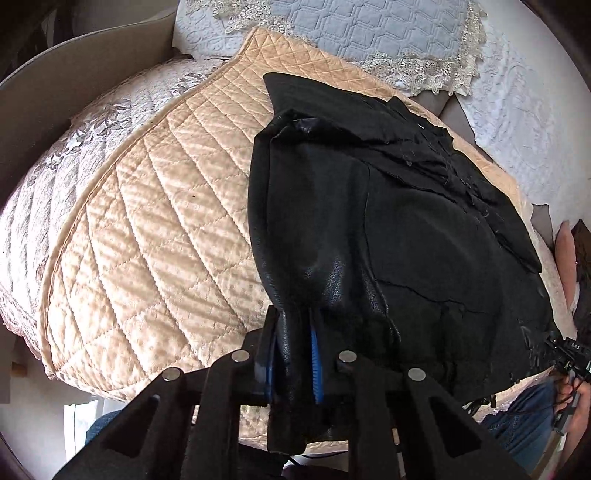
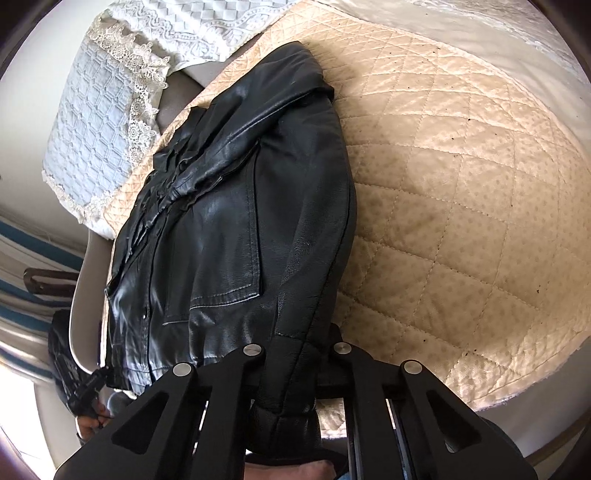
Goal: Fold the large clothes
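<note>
A black leather jacket (image 1: 406,229) (image 2: 236,206) lies spread on a beige quilted cover (image 1: 155,229) (image 2: 443,206). In the left wrist view my left gripper (image 1: 292,339) is shut on a fold of the jacket's near left edge, and its blue pads (image 1: 316,358) show on either side of the leather. In the right wrist view my right gripper (image 2: 295,354) is shut on the jacket's near right edge, with leather bunched between the fingers and hanging below them. A stitched pocket (image 2: 221,258) faces up.
Light blue quilted cushions with lace trim (image 1: 369,33) (image 2: 96,122) lie behind the jacket. A flowered cover (image 1: 74,147) drapes the sofa arm at the left. A person's jeans (image 1: 524,417) and a hand (image 2: 90,421) show at the near edge.
</note>
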Tool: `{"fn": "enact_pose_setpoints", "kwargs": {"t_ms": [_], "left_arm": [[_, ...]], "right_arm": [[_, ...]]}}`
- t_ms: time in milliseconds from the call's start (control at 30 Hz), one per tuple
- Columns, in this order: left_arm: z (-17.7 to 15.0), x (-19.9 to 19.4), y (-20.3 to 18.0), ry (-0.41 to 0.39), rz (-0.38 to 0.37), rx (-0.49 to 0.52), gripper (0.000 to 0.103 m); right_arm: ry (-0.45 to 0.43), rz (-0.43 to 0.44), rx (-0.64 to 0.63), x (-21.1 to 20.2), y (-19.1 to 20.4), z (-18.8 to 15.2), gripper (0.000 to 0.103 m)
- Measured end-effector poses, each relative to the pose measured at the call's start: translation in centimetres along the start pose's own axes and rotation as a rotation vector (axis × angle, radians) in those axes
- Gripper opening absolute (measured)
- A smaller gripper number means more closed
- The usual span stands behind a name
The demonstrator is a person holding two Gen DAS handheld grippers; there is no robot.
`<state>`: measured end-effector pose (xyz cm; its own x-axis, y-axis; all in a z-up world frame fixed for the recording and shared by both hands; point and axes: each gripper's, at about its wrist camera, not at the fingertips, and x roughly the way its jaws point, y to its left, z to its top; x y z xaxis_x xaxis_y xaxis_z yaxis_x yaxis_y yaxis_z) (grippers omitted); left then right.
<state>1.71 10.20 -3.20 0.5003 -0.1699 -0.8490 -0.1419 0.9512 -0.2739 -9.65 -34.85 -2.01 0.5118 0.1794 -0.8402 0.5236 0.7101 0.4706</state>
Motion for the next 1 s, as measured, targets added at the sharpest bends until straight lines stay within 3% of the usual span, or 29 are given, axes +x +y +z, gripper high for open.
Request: {"fn": "enact_pose_setpoints", "kwargs": {"t_ms": [200,367,467,700,1000], "left_arm": [[0.1,-3.6,0.3,-0.012,-0.1,0.038,0.006],[-1.5,-7.0,1.0,-0.031,-0.225,0.001,0.006],[-1.1,-7.7,0.8,-0.057,-0.304,-0.037,0.006],[6.5,-7.7,-1.3,-0.167,-0.4,-0.008,0.006],[18.4,-2.5,-2.4,-0.229,-0.379,-0.08,0.006]], "right_arm": [[-0.005,0.082,-0.05,-3.0,1.3,-1.4,0.005],[0.002,0.151,-0.085,-5.5,2.0,-3.9,0.005],[-0.018,0.229,-0.089,-6.0,2.5,-3.6,0.005],[-0.145,0.352,-0.137,-6.5,5.9,3.5,0.005],[-0.171,0.35,-0.087,-1.4,7.8,15.5,0.005]]}}
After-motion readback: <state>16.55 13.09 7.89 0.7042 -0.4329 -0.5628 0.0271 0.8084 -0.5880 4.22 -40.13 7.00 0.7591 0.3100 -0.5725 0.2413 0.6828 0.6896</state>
